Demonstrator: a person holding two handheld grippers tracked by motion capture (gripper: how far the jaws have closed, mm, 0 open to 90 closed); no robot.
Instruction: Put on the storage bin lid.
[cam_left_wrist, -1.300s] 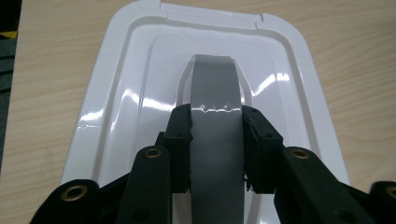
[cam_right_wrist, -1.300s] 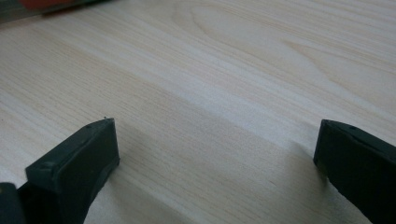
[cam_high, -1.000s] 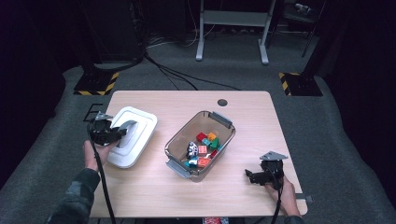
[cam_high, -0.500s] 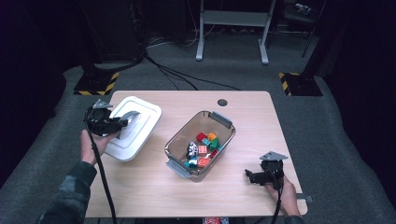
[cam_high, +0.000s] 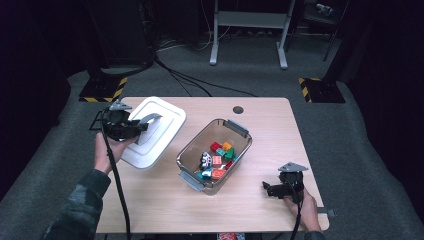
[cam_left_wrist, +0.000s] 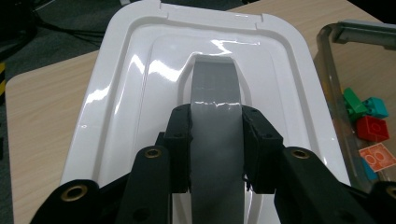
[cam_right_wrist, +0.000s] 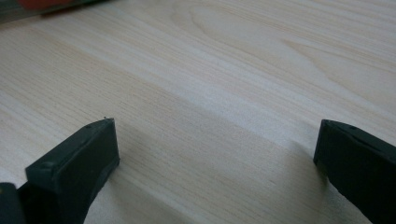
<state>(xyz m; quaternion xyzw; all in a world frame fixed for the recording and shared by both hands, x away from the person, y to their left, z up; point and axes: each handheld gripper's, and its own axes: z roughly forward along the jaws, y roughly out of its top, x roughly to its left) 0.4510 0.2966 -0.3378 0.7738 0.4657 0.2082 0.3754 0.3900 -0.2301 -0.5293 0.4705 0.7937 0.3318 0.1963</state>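
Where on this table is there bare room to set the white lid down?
Free: the near wood between the box and the right tongs, and the far right corner past the hole. Crowded: the left, under the lid.

The high view looks forward and down on the whole table (cam_high: 165, 210) from above my side. My left gripper view looks very near along the white lid (cam_left_wrist: 140, 70), toward the far left corner. My right gripper view sits almost on the tabletop.
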